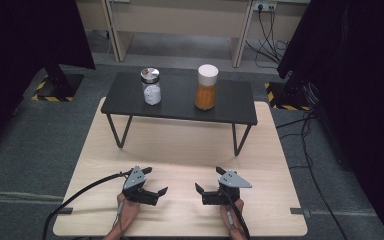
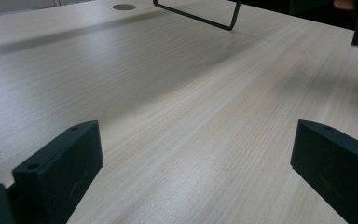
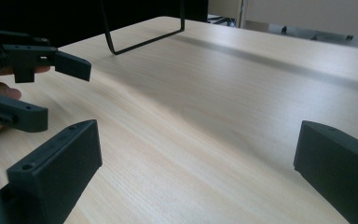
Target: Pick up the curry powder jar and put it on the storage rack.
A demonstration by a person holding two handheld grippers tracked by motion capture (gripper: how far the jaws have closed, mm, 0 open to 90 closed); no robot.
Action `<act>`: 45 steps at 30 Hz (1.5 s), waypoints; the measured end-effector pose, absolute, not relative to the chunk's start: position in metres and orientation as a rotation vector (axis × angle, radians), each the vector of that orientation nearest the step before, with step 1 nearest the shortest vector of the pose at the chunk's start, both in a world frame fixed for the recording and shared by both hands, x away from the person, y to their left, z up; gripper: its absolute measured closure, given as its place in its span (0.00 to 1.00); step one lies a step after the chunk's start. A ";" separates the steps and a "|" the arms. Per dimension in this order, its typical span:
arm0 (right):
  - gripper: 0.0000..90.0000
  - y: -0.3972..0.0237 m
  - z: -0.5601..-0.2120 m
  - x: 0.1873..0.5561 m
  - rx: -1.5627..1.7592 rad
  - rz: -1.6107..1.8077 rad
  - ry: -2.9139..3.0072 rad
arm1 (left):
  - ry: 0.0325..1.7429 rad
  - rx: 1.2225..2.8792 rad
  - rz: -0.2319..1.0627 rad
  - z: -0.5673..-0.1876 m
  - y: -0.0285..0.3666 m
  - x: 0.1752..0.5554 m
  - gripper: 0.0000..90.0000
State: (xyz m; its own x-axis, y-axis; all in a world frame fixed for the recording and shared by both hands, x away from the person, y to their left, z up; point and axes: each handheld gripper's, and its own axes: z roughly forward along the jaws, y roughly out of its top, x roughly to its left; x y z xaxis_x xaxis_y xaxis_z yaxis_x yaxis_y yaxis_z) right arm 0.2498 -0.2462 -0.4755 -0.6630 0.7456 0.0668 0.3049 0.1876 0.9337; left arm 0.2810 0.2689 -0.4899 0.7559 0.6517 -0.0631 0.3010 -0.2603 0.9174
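My left gripper rests low over the near part of the pale wooden table, open, with nothing between its jaws. My right gripper sits beside it, a short gap away, also open and empty. The two point toward each other. On a black low stand at the far side are a clear jar with a silver lid and white contents and a jar of orange contents with a white lid. In the right gripper view the left gripper shows at the left edge.
The stand's thin wire legs meet the table behind the grippers; one leg appears in each gripper view. Bare wood lies between grippers and stand. Cables trail off the near edge. Dark curtains flank the table.
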 end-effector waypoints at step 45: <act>0.01 -0.236 -0.483 0.254 0.935 1.377 2.170 | 0.735 1.856 0.397 -0.490 0.269 0.281 0.01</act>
State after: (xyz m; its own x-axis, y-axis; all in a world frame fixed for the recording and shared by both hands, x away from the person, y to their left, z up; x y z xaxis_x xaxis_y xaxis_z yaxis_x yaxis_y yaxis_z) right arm 0.2542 -0.2359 -0.4828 -0.6938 0.7200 0.0163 0.3213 0.2892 0.9017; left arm 0.2806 0.2690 -0.4901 0.7562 0.6511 -0.0651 0.3021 -0.2591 0.9174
